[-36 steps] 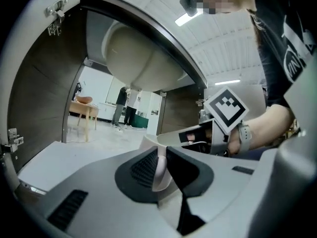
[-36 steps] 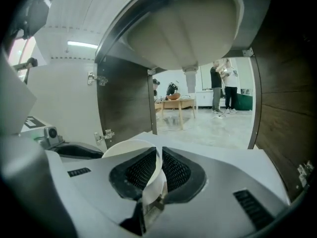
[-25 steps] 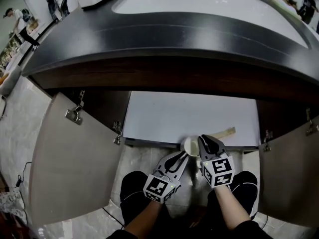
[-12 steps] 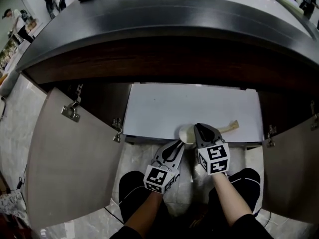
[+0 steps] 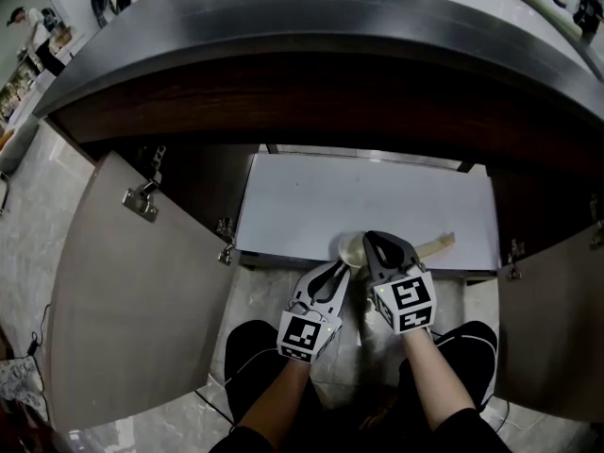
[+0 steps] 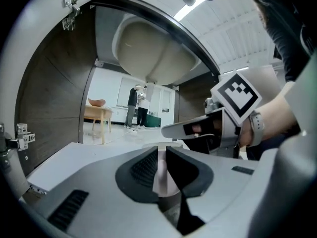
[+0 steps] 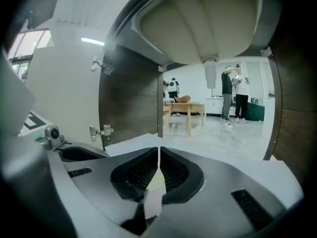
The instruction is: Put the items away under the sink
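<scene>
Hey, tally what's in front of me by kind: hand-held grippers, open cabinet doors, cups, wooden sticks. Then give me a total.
hand-held grippers: 2, the left hand-held gripper and the right hand-held gripper
open cabinet doors: 2, the left door and the right door
cup: 1
wooden stick: 1
total: 6

Shelf (image 5: pixel 359 201) is recorded white; doors (image 5: pixel 132 300) greyish beige; countertop (image 5: pixel 311 36) dark grey; cup (image 5: pixel 352 250) cream; strip (image 5: pixel 436 244) tan; marker cubes (image 5: pixel 304 336) patterned black-and-white squares.
</scene>
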Motion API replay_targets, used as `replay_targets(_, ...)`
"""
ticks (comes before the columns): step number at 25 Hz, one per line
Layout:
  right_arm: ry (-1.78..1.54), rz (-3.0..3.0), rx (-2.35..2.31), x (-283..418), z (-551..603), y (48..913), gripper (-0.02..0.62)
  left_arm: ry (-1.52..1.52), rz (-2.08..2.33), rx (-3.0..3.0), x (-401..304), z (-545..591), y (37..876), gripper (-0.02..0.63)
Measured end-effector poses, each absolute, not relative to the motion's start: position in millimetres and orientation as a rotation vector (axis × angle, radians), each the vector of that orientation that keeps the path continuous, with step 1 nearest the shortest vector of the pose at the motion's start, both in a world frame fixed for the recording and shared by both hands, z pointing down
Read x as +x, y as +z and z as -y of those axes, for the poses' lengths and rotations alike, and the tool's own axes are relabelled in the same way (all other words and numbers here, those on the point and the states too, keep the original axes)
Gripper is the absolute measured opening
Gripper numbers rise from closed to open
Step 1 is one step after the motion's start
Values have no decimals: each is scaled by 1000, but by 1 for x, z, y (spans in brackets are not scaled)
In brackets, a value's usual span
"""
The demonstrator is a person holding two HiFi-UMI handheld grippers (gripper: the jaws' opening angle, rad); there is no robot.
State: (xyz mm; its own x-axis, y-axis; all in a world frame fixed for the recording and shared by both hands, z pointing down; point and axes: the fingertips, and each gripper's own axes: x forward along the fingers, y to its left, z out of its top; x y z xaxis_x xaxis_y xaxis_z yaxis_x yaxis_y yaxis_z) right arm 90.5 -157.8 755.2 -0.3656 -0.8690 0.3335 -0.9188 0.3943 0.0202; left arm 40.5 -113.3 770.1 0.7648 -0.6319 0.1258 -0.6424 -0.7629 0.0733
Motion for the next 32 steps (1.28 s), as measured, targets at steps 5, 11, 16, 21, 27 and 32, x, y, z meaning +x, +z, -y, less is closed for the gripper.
replay_targets(5,285,2350,1614,106,124,749,38,163,1027,2843,40,115,776,54)
replay_targets(11,471,2287,1566,91,91,797,38,115,1055,2759,34,122,781,58)
replay_targets(16,514,2296,1541,74,98,811,38,105,1052,2730,35,119,784,58)
replay_targets(21,542,2305,1570,77,107,813,38,76,1048,2686,32,118,785,58)
replay_targets(27,539,2313,1589,77,120,814,38,46,1081,2631,25,120,785,54)
replay_targets(32,562,2320,1603,75,130,813,38,21,1094,2629,25,119,780,48)
